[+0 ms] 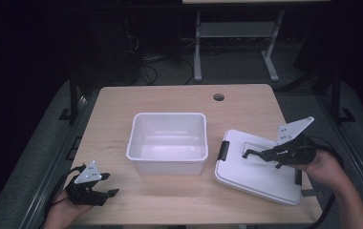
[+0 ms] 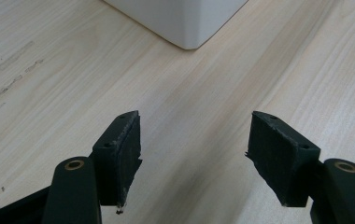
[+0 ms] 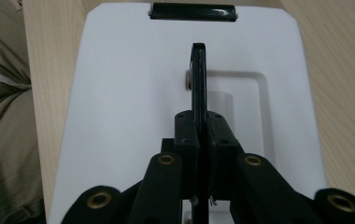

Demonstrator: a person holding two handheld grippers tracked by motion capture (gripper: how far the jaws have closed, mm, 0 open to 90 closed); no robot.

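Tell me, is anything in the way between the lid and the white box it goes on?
Nothing visible is. The right tool is shut on the lid's handle, and the lid sits just right of the white box. The box is open and empty, with bare table between them.

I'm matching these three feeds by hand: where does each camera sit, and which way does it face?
High view: above the person's side, facing forward and down on the table; both forearms show.
Left gripper view: rides the left claw, facing the bare tabletop and a corner of the white bin.
Right gripper view: rides the right claw, shut on the lid's black handle.
Shared: the white lid, high and right gripper views.
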